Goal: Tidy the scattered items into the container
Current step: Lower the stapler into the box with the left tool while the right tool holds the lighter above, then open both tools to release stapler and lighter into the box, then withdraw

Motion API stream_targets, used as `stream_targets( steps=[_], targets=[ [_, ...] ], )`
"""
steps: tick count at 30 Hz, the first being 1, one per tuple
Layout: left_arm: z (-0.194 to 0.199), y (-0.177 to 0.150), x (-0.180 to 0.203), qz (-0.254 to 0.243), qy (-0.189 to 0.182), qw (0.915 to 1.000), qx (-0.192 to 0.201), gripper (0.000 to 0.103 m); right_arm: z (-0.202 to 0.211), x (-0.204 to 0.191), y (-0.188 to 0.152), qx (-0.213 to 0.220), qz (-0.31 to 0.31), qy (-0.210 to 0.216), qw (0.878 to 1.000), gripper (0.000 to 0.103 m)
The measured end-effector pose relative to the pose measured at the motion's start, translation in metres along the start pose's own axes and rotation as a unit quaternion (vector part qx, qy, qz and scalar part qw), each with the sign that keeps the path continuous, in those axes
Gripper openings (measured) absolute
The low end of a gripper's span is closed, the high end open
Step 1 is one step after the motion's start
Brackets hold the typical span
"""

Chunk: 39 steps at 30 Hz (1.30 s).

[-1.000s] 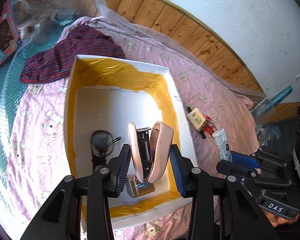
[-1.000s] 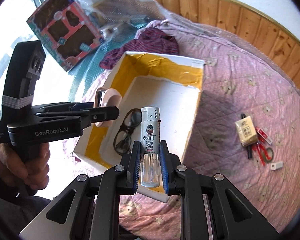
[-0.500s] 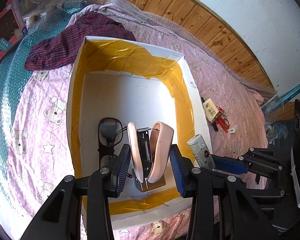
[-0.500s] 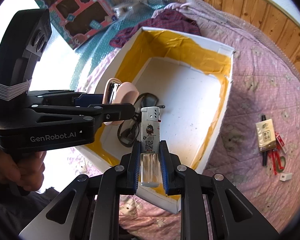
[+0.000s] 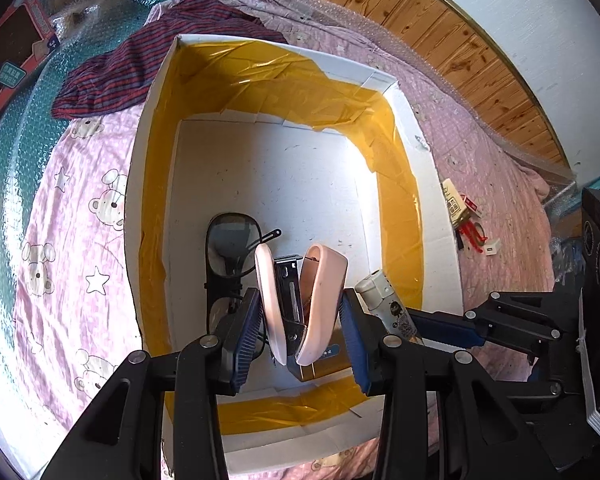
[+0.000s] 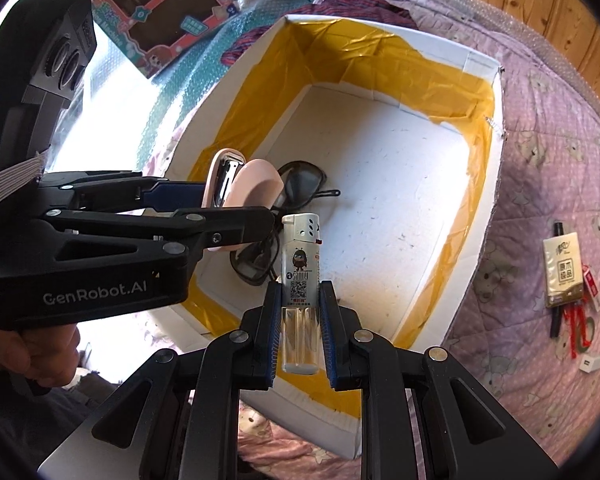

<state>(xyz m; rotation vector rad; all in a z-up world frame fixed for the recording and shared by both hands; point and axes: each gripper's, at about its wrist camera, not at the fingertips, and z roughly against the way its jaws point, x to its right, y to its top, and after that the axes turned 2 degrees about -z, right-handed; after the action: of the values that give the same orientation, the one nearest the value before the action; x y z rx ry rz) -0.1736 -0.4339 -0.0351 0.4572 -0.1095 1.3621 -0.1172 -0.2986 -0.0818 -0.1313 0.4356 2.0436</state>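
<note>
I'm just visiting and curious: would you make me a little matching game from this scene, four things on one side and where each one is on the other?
Things:
1. pink stapler
2. lighter
3. glasses
4. red scissors

Places:
A. lying on the floor of the box
B. on the pink bedspread, outside the box
C. held in the left gripper
D. held in the right gripper

Pairs: 1-C, 2-D, 3-A, 4-B

White box point(image 5: 428, 184) (yellow-lined); pink stapler point(image 5: 320, 300); white lighter point(image 6: 300, 276).
</note>
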Motion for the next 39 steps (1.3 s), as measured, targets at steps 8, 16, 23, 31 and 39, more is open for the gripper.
stream_targets(
  steps=[8,16,23,31,39],
  targets=[
    [-0.01,0.005,0.005,-0.002,0.023,0.9997,-0.011,0.041,-0.007,0.021,0.006,0.003,-0.031,0.026,0.999,0.019],
    [-0.009,0.013,0.0,0.014,0.035,0.9993,-0.008,0.041,-0.001,0.044,0.017,0.027,-0.085,0.06,0.994,0.019],
    [-0.008,0.021,0.001,0.021,0.04,0.999,-0.001,0.041,-0.01,0.052,0.024,0.028,-0.103,0.06,0.992,0.019],
    [-0.007,0.047,-0.007,0.03,0.057,0.9977,0.02,0.041,-0.011,0.047,0.034,0.035,-0.087,0.039,0.995,0.019],
    [-0.017,0.07,-0.032,0.103,0.016,0.9943,0.022,0.043,-0.004,0.044,0.028,0.046,-0.093,0.039,0.994,0.023]
  ],
)
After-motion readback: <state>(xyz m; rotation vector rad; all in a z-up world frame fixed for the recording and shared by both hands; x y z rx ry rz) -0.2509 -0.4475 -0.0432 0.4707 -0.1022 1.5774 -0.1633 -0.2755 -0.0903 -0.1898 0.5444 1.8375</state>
